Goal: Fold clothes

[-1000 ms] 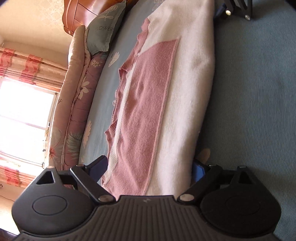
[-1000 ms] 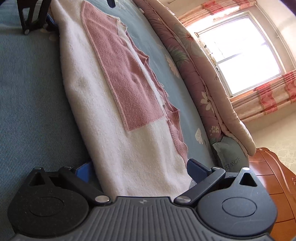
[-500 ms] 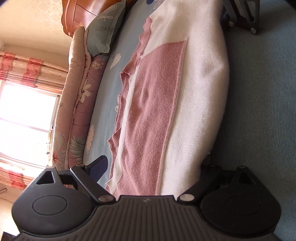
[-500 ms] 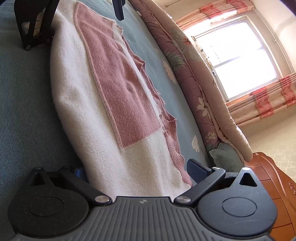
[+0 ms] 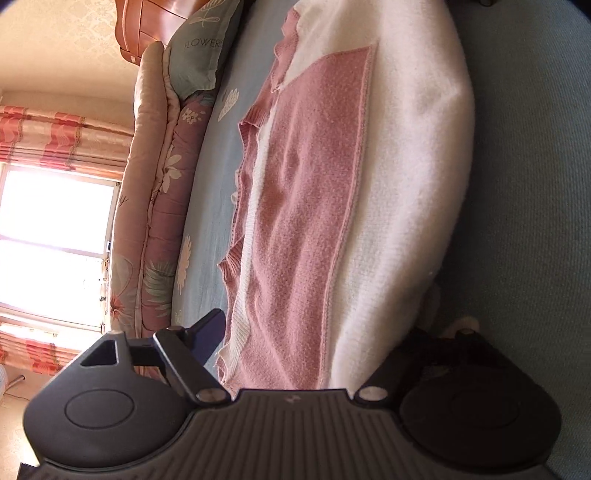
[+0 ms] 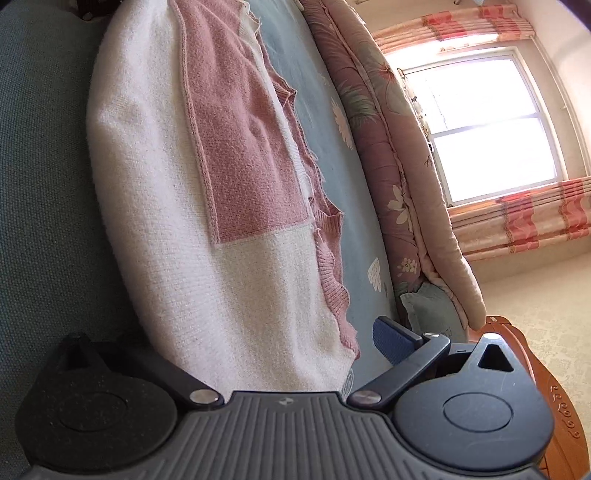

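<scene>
While the sweater (image 5: 388,192) lies folded lengthwise on the bed (image 5: 535,184), the left tool (image 5: 325,332) has just been closing around one end; the right tool (image 6: 255,339) straddles the other, grip unclear.

The left gripper (image 5: 325,332) has moved in over the near end of the sweater (image 5: 388,184), jaws just closing with knit between them. The right gripper (image 6: 258,343) has likewise advanced along its end.

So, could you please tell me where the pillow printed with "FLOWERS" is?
In the left wrist view, the pillow sits top left, between the floral quilt and wooden headboard.
</scene>
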Tool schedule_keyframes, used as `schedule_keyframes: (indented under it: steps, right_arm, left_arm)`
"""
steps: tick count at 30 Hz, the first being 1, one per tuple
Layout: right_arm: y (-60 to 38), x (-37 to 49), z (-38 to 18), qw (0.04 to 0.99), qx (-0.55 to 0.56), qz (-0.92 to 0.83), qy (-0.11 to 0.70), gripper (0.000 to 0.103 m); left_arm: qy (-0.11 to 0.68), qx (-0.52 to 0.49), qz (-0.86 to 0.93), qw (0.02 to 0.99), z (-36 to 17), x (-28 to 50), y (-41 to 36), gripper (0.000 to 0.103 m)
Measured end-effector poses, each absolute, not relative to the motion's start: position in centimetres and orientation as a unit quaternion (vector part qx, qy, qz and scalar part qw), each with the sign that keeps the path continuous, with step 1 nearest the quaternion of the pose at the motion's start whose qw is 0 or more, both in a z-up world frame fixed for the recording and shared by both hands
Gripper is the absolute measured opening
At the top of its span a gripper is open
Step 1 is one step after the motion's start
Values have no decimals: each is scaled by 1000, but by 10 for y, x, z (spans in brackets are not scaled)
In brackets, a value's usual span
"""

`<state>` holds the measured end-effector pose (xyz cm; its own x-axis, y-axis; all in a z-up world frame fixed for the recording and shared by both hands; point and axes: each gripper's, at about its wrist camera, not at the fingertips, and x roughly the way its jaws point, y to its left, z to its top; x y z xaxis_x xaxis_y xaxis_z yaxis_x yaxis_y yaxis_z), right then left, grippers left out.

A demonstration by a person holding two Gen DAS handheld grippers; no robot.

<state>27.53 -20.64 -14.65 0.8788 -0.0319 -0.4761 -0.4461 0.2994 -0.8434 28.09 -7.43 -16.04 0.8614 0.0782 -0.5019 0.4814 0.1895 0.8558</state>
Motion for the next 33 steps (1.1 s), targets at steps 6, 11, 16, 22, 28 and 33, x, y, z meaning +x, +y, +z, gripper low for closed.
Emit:
schedule_keyframes:
  steps: [6,11,16,22,28,33]
  right_arm:
    - [-209,271,-147,783,-574,129,201,103]
    - [-213,272,-148,753,-612,149,192,103]
    - [-206,276,-151,732,-632,159,199,103]
    - [-205,268,-153,720,-642,176,197,98]
    - [-208,247,-166,727,-635,182,188,52]
    - [-204,234,-182,694,-673,188,172,22]
  left_arm:
    - [219,644,-139,720,-182,262,-78,8]
    - [230,651,-143,709,-175,264,-69,18]
    - [237,649,-134,711,-181,266,-74,8]
    - [241,617,-132,737,-176,267,-69,8]
    - [241,605,-134,747,-174,267,-66,8]
    - [242,602,-136,749,-173,265,-64,8]
